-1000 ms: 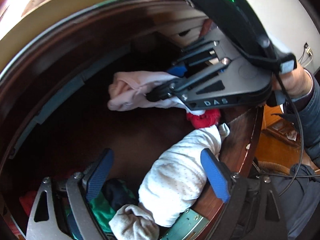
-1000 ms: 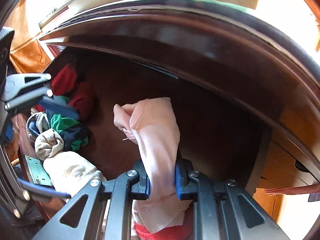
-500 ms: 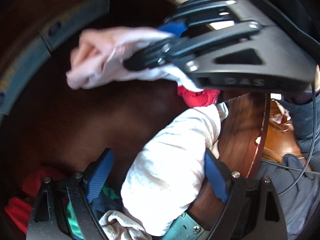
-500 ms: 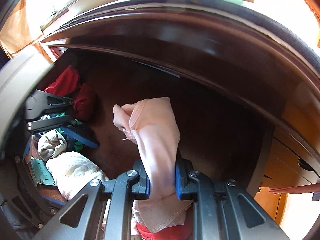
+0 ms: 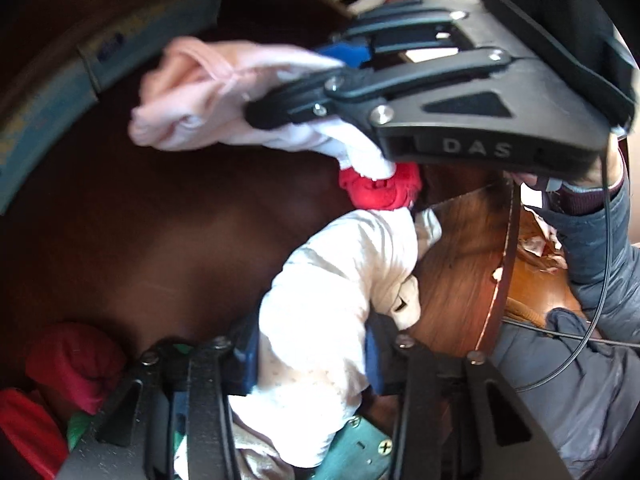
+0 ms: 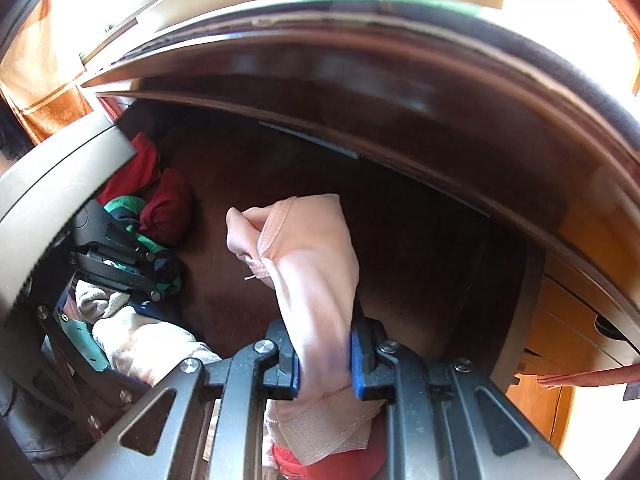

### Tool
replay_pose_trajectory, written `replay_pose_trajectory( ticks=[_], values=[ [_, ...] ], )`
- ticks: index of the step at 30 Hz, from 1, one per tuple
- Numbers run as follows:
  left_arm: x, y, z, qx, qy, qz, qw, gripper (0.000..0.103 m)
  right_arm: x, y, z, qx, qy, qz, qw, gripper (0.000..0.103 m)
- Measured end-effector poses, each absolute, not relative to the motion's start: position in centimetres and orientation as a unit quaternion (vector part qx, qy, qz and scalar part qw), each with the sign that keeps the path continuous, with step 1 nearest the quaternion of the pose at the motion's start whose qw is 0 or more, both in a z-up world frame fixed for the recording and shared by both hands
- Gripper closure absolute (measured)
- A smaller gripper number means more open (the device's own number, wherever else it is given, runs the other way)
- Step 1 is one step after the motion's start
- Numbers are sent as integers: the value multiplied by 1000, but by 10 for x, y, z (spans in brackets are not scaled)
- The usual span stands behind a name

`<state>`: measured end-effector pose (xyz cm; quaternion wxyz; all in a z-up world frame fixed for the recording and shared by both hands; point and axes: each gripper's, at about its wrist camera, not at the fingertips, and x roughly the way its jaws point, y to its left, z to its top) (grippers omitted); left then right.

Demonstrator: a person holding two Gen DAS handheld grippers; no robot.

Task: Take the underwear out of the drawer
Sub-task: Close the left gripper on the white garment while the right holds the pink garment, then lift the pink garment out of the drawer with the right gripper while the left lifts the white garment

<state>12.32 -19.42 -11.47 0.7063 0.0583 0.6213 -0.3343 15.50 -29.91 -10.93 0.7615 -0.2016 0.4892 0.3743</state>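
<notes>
Left gripper (image 5: 312, 354): pads pinched onto a soft white dotted cotton garment (image 5: 332, 292) draped against the front wall of the dark wooden drawer (image 5: 168, 248), seemingly ready to lift.
Right gripper (image 6: 325, 362): clamped around a pale pink fabric undergarment (image 6: 308, 264), held above the drawer floor, probably to clear the front wall.
Deeper in the drawer: red bundle (image 6: 168, 216), green-striped cloth (image 6: 132, 210).

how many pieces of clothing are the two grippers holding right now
2: the pale pink underwear pinched in the right gripper, and the white dotted garment clamped in the left gripper. More clothes lie loose in the drawer.
</notes>
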Motion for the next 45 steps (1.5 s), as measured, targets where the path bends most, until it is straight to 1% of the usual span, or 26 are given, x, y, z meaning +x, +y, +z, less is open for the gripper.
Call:
replay_pose_trajectory(
  ticks=[2, 10, 23, 35, 45],
  values=[
    [118, -192, -109, 64, 604, -328, 723, 67, 155, -301, -106, -195, 485, 373, 767, 83],
    [98, -183, -93, 78, 548, -300, 777, 68, 151, -317, -96, -152, 470, 369, 787, 83],
    [86, -126, -67, 14, 462, -245, 852, 68, 146, -337, -80, -84, 448, 375, 807, 83],
    [68, -82, -46, -22, 403, -220, 888, 68, 138, -361, -66, -69, 406, 369, 833, 83],
    [63, -86, -44, -41, 372, -205, 904, 68, 133, -359, -62, -63, 386, 364, 845, 83]
  ],
)
